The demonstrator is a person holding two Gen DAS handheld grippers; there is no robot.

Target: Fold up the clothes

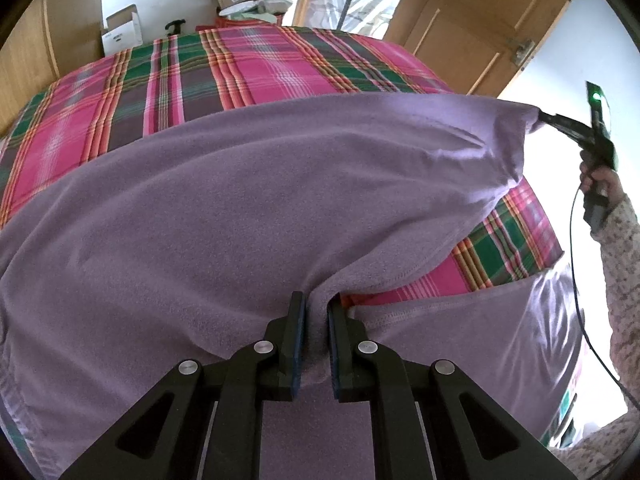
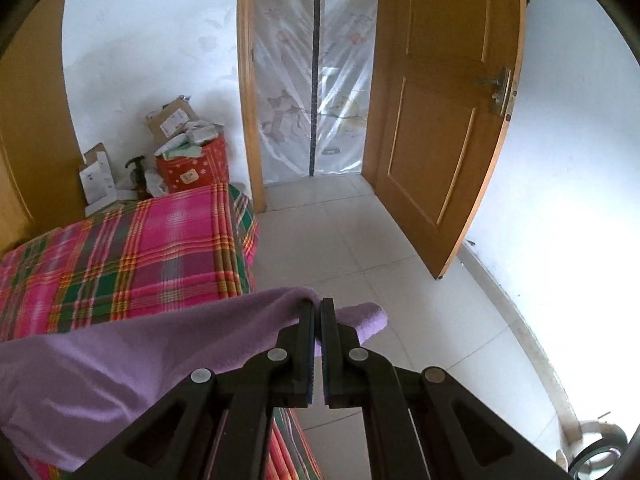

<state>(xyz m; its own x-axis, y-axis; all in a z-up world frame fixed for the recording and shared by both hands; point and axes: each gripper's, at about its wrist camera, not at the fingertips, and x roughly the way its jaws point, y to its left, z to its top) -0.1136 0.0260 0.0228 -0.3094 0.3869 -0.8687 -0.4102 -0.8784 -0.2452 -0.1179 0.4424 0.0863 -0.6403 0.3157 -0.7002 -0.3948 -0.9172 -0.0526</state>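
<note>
A purple fleece garment [image 1: 240,200] hangs stretched above the bed with the pink and green plaid cover [image 1: 248,64]. My left gripper [image 1: 316,304] is shut on a bunched edge of it at the bottom centre. In the left wrist view my right gripper [image 1: 544,117] pinches the garment's far right corner, held by a hand [image 1: 600,180] in a patterned sleeve. In the right wrist view the right gripper [image 2: 317,304] is shut on the purple garment [image 2: 120,360], a corner of which sticks out past the fingers over the floor.
Cardboard boxes [image 2: 172,120] and a red bag [image 2: 192,168] stand against the wall beyond the bed [image 2: 120,256]. A wooden door [image 2: 444,112] stands open beside a plastic-curtained doorway [image 2: 316,80]. White floor tiles [image 2: 340,248] lie to the right of the bed.
</note>
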